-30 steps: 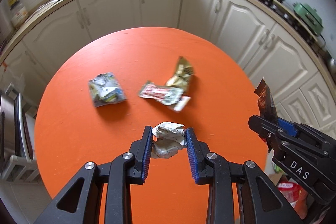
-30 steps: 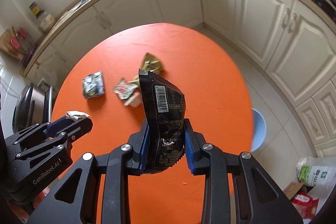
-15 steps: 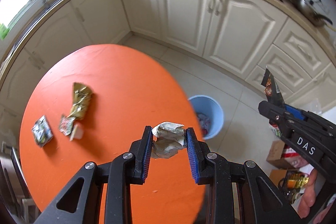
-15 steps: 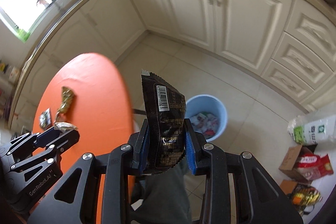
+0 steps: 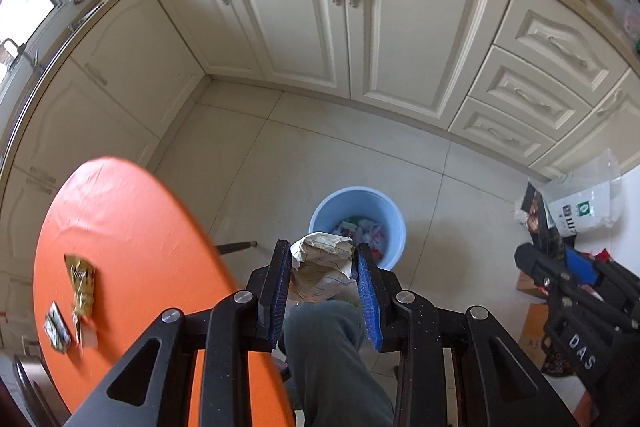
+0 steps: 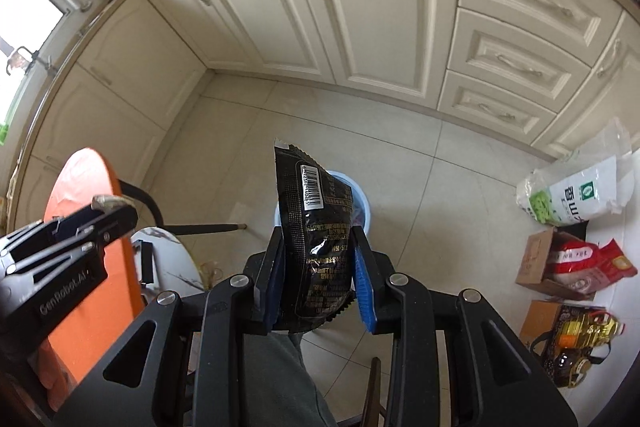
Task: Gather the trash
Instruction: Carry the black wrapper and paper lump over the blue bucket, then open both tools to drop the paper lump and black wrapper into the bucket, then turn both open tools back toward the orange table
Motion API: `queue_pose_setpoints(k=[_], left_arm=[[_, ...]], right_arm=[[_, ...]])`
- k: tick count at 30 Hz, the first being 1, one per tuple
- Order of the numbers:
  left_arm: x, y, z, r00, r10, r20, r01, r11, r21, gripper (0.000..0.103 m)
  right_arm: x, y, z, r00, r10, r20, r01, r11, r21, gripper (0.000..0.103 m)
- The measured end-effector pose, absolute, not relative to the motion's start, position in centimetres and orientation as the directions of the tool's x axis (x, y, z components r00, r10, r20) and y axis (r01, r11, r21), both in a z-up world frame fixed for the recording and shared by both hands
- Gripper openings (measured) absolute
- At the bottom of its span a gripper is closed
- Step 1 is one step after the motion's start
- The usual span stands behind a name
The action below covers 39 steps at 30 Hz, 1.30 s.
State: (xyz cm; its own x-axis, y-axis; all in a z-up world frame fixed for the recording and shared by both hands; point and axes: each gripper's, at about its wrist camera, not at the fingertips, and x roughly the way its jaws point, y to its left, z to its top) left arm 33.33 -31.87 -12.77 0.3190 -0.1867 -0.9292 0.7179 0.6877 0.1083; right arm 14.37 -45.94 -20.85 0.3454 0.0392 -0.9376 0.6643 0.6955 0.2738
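My left gripper [image 5: 322, 259] is shut on a crumpled white paper wad [image 5: 322, 267], held in the air above the floor, just short of a light blue trash bin [image 5: 356, 203] with wrappers inside. My right gripper [image 6: 318, 259] is shut on a black snack bag [image 6: 316, 227] with a barcode; the bag hides most of the bin [image 6: 360, 203] behind it. The right gripper also shows in the left wrist view [image 5: 532, 259] at the right. A gold wrapper [image 5: 82, 279] and smaller wrappers [image 5: 56, 327] lie on the orange table [image 5: 132, 235].
Cream cabinets [image 5: 360, 27] line the far wall. Bags and boxes [image 6: 572, 259] and an oil bottle [image 6: 580, 331] sit on the floor at right. A stool [image 6: 168, 255] stands beside the table. The person's leg [image 5: 332, 359] is below the grippers.
Both grippers have swung right, away from the table and over the floor toward the blue bin, each still holding its trash. The bin is now straight ahead and closer.
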Motion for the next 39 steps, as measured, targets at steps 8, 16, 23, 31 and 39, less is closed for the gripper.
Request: queue_pose_setpoints(k=[8,16,23,31,39], left_arm=[[35.2,-35.6,-16.2,0.278,-0.153,-0.948,0.722,0.685,0.101,0.06],[38.3,-35.1,-17.2,0.235,-0.116,-0.965,0.7,0.709,0.085,0.06],[40.6,-32.1,-15.4,0.286,-0.137,-0.948,0.648,0.757,0.086,0.061],[40.7,-29.9,-15.6,0.286,-0.138,-0.948,0.614,0.786,0.071,0.061],[40.2,-28.1,-15.1,0.256,-0.159,-0.953,0.629,0.777,0.04,0.061]], right_arm=[[13.9,-47.8,-23.1,0.312,0.055,-0.949,0.695,0.667,0.267,0.032],[17.0,-46.6,-24.1,0.296,0.09,-0.951,0.657,0.703,0.271,0.033],[20.7,-44.8,-21.8,0.362,0.095,-0.927,0.572,0.763,0.301,0.081],[19.7,-44.8,-21.4,0.349,0.018,-0.937,0.613,0.752,0.243,0.092],[17.4,-45.3,-21.2,0.309,-0.012,-0.951,0.644,0.738,0.2,0.092]])
